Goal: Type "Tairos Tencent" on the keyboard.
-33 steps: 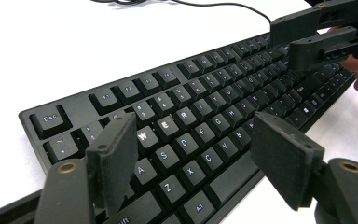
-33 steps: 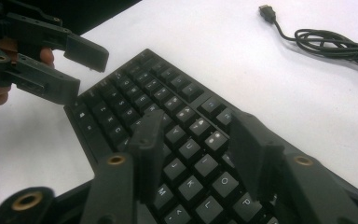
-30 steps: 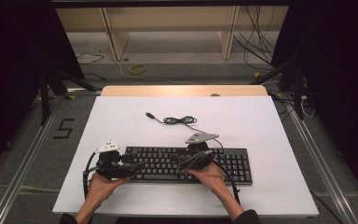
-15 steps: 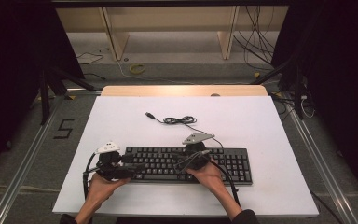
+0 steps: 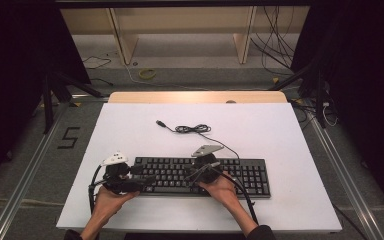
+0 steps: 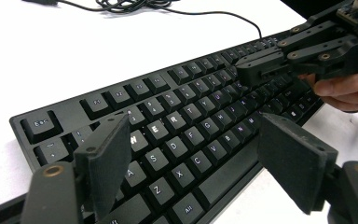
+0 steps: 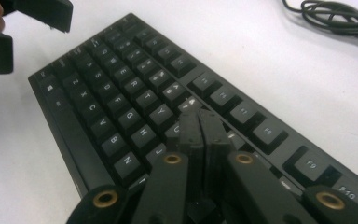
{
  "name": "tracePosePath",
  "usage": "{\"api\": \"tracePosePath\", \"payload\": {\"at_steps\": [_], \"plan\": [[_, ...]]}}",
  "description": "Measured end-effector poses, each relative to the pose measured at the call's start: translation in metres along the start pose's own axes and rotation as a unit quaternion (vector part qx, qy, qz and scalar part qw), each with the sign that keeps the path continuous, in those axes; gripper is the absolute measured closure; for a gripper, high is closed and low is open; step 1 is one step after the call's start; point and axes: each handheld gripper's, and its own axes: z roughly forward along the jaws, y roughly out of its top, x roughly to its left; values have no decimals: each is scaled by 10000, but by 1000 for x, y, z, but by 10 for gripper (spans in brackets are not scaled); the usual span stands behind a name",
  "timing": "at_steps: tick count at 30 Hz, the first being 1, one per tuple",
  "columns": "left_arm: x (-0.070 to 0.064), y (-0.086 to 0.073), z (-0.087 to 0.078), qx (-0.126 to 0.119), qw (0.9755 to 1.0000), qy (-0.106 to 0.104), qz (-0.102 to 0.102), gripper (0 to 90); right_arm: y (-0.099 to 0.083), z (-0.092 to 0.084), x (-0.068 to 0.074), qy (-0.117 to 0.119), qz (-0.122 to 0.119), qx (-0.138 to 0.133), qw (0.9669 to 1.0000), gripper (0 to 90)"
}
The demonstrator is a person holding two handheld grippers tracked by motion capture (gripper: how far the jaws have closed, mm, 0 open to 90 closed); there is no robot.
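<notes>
The black keyboard [image 5: 200, 175] lies flat on the white table [image 5: 280, 135], close to its near edge, with a narrow strip of bare surface in front of it and a wide bare stretch beyond and to either side. Its cable [image 5: 192, 129] runs from the back edge to a loose coil on the far half of the table, ending in a plug [image 5: 160, 122] lying free.

The right gripper [image 7: 199, 126] has its jaws pressed together with nothing between them, having just been closing; the joined tips rest over the keys in the middle of the board, about the U and 7 keys, and hide the keys beneath. Whether the tips press a key cannot be told.

The left gripper [image 6: 196, 163] is spread wide over the keyboard's left end, its jaws standing either side of the letter rows and holding nothing. Its near jaw covers part of the left keys.

Past the table's far edge stand wooden shelf legs [image 5: 245, 40], with cables [image 5: 275, 45] on the floor.
</notes>
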Motion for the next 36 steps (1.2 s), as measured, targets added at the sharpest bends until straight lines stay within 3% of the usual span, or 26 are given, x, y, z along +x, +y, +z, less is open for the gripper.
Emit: {"api": "tracePosePath", "payload": {"at_steps": [16,23,27,31,36], "plan": [[1,0,1,13,10000,10,5,258,-4,12,1,-117,-20,247,9996,900],[1,0,2,25,10000,30,8,261,-4,13,1,-125,-12,228,9997,900],[2,1,3,30,10000,32,1,264,-4,9,-1,-61,139,126,9998,900],[3,1,4,50,10000,43,27,269,-2,-2,-4,10,280,-162,9995,840],[2,2,5,57,10000,55,38,272,-1,-9,-4,122,260,-294,9992,753]]}}
